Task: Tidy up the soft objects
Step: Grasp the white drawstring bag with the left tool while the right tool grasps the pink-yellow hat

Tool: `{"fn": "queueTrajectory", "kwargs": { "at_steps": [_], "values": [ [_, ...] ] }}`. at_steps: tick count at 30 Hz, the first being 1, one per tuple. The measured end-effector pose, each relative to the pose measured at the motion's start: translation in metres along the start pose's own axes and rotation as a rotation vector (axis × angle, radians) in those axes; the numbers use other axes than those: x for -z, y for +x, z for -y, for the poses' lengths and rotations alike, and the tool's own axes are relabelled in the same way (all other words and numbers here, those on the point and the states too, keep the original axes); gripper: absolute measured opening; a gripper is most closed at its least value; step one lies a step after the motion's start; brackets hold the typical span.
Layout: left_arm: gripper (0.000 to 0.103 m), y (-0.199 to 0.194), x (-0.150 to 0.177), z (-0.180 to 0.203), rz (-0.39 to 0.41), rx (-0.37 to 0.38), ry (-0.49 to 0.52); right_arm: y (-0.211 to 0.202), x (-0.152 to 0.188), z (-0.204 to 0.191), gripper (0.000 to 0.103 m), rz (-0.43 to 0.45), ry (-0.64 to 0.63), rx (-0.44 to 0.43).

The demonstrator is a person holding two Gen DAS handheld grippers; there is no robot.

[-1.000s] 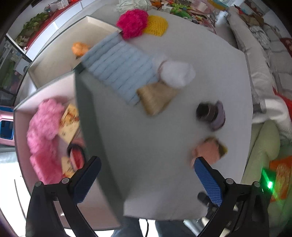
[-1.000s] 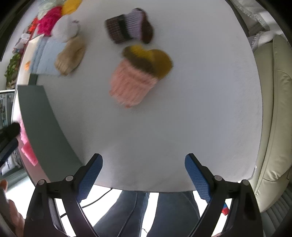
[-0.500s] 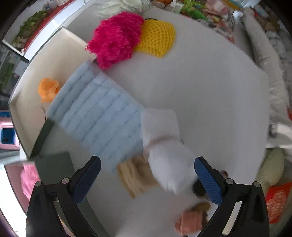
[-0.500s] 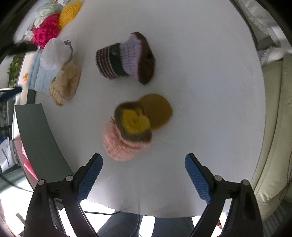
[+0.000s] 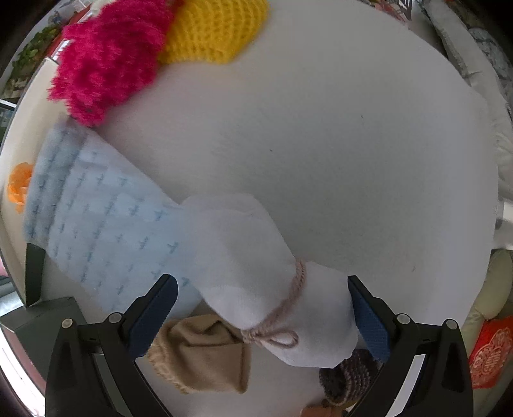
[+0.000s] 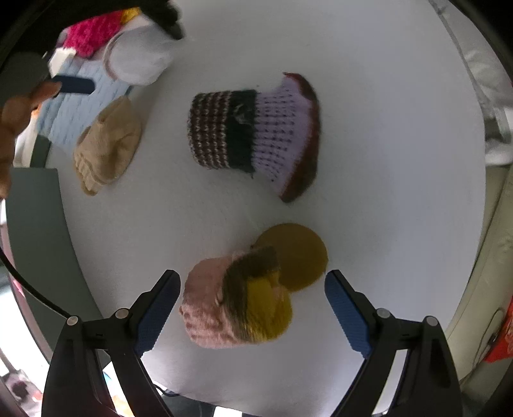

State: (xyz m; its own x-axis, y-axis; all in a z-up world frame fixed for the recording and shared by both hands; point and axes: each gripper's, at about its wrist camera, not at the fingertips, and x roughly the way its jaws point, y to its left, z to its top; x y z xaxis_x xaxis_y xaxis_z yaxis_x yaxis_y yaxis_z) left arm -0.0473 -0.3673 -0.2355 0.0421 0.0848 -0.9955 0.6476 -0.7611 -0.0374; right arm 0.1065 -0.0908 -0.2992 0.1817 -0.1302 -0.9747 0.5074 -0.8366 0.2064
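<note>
My left gripper [image 5: 263,311] is open, its fingers either side of a white soft piece tied with beige yarn [image 5: 272,276]; this piece also shows in the right wrist view [image 6: 138,61]. It lies on a light blue knit [image 5: 96,231], above a beige knit [image 5: 205,353]. A magenta fluffy item [image 5: 109,61] and a yellow crochet [image 5: 214,29] lie far off. My right gripper [image 6: 253,308] is open around a pink, brown and yellow knit hat [image 6: 237,304]. A purple striped knit hat [image 6: 256,131] lies beyond it.
All lie on a round white table [image 5: 352,144]. An orange item [image 5: 19,186] sits in a white box at the left edge. A grey box edge [image 6: 35,231] borders the table's left side. A sofa [image 6: 493,224] is at the right.
Both grippers have moved forward and down. The left one now straddles the white piece. The right one now straddles the pink and yellow hat. Both stay open.
</note>
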Motion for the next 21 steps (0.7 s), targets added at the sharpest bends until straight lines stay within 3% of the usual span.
{"fn": "queueTrajectory", "kwargs": {
  "at_steps": [7, 9, 10, 11, 12, 18, 21],
  "values": [
    [0.101, 0.006, 0.003, 0.011, 0.003, -0.017, -0.005, 0.014, -0.004, -0.022, 0.071, 0.016, -0.034, 0.022],
    [0.078, 0.003, 0.004, 0.013, 0.017, 0.010, -0.004, 0.010, -0.002, -0.022, 0.057, 0.027, -0.045, 0.005],
    [0.074, 0.001, 0.007, 0.006, 0.016, 0.022, 0.001, 0.006, 0.004, -0.018, 0.052, 0.031, -0.050, -0.021],
    [0.072, -0.001, 0.009, 0.007, 0.020, 0.026, 0.007, 0.004, 0.005, -0.018, 0.051, 0.030, -0.052, -0.031],
    [0.064, -0.004, 0.011, 0.007, 0.030, 0.033, 0.019, 0.002, 0.006, -0.019, 0.051, 0.031, -0.057, -0.026],
    [0.062, -0.025, 0.039, 0.002, 0.075, 0.066, 0.077, -0.022, 0.024, 0.014, 0.051, 0.059, -0.029, -0.073],
    [0.062, -0.048, 0.069, -0.005, 0.121, 0.084, 0.128, -0.031, 0.028, 0.028, 0.051, 0.075, 0.013, -0.104]
  ]
}}
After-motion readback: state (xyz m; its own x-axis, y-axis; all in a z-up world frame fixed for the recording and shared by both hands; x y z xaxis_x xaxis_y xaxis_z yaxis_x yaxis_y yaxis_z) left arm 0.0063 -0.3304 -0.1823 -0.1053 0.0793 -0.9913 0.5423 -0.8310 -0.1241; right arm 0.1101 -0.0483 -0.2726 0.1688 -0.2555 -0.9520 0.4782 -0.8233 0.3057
